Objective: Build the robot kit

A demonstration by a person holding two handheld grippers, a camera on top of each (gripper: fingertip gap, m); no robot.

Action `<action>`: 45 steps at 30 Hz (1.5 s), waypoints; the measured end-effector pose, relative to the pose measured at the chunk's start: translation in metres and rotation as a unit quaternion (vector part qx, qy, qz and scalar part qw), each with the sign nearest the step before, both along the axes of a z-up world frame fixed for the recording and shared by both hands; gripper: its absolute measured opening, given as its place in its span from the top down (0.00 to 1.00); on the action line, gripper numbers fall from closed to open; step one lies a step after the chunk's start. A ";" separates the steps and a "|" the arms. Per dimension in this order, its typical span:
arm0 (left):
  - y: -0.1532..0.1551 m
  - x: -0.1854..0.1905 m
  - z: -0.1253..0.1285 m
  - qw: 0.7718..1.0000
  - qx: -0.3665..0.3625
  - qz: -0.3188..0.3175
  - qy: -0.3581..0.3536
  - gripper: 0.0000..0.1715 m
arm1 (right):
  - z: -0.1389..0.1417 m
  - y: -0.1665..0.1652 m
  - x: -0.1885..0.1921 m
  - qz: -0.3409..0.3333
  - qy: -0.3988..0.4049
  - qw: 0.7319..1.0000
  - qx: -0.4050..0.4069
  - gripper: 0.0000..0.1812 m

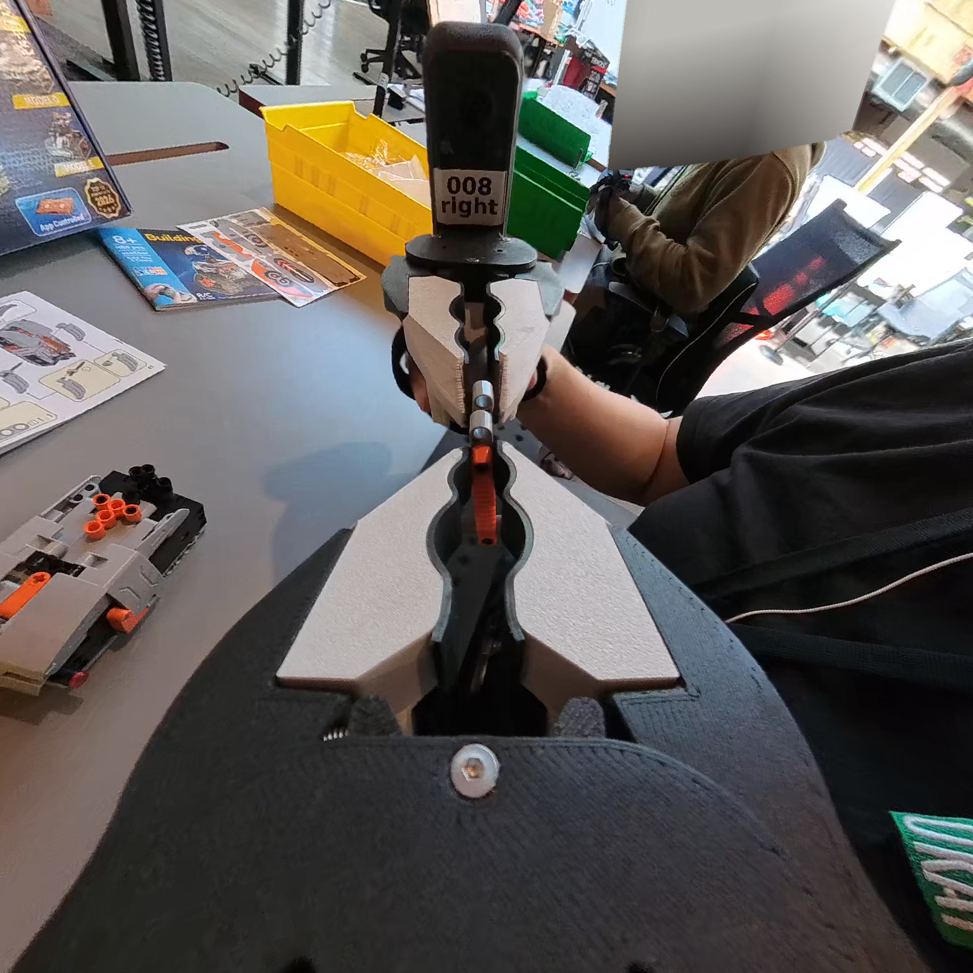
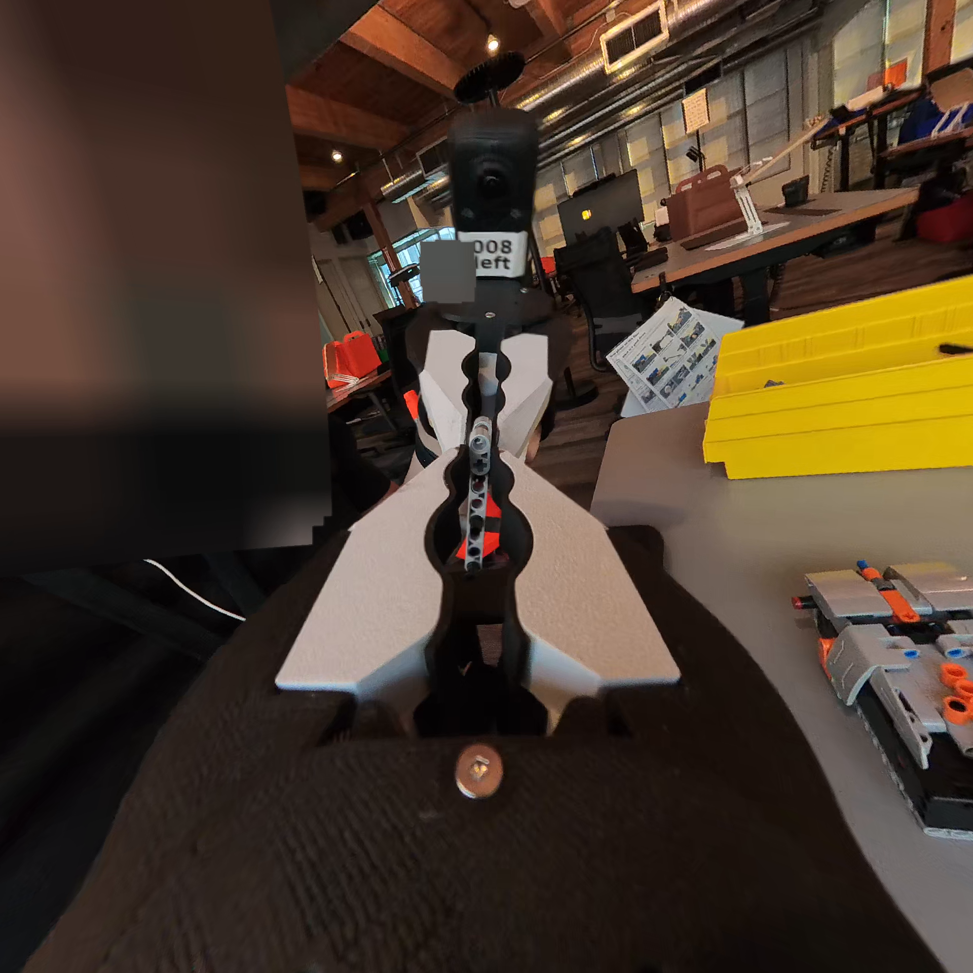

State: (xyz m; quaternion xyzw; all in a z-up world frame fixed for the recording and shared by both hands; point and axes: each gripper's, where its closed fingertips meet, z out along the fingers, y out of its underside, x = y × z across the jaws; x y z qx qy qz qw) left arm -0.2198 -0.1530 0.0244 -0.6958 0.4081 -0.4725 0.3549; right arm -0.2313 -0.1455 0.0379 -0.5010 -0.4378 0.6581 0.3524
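Observation:
My left gripper (image 1: 482, 454) is shut on a slim orange toy-brick piece (image 1: 483, 500) that stands between its white fingers. My right gripper (image 2: 480, 459) is shut on a grey beam with holes (image 2: 475, 508). Something orange and black (image 2: 490, 524) shows behind the beam. The two grippers face each other tip to tip above the table's edge. In the left wrist view the right gripper (image 1: 482, 424) holds the grey piece (image 1: 482, 408), whose end is at the orange piece's tip. In the right wrist view the left gripper (image 2: 482, 421) stands just beyond the beam's end.
A partly built grey, black and orange brick model (image 1: 79, 579) (image 2: 895, 684) lies on the grey table (image 1: 274, 400). A yellow bin (image 1: 337, 174) (image 2: 842, 389), a green bin (image 1: 547, 195), instruction sheets (image 1: 52, 358), a booklet (image 1: 184, 268) and a box (image 1: 47, 131) are farther back. A person (image 1: 711, 221) sits behind. Only a small space, under 4 cm, lies between the two pairs of fingers.

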 end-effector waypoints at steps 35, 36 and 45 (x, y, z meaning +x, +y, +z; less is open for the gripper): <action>0.011 0.001 -0.007 1.000 0.005 0.005 -0.015 0.97 | -0.006 0.013 -0.002 -0.087 -0.052 0.994 -0.045 0.97; 0.011 0.001 -0.008 1.000 0.004 0.006 -0.015 0.97 | -0.007 0.014 -0.002 -0.094 -0.054 0.993 -0.041 0.97; 0.010 0.000 -0.003 1.000 0.001 0.002 -0.028 0.97 | -0.002 0.013 -0.004 -0.108 -0.038 0.993 -0.033 0.97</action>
